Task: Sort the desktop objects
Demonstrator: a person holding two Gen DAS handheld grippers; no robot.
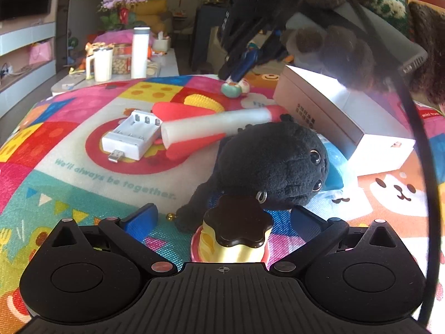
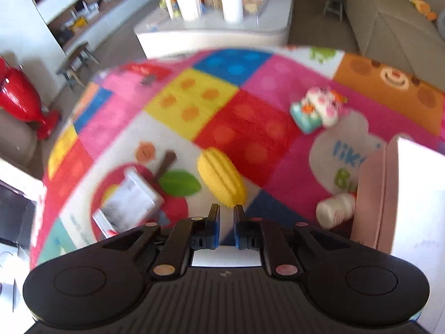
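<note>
Pudding toy (image 1: 236,233) between parted left fingers (image 1: 141,218) (untouched), right fingers (image 2: 212,222) together, empty, above mat (image 2: 244,128).

Sunlit living room: grey sofa (image 2: 389,27), white low table (image 2: 211,37).

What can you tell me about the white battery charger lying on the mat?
The battery charger is a white, glossy plastic tray with empty battery slots and metal contacts at its far end. A silver USB plug juts from its near edge. It lies flat on the mat's red apple print, beside the end of a white tube; contact is unclear.
</note>
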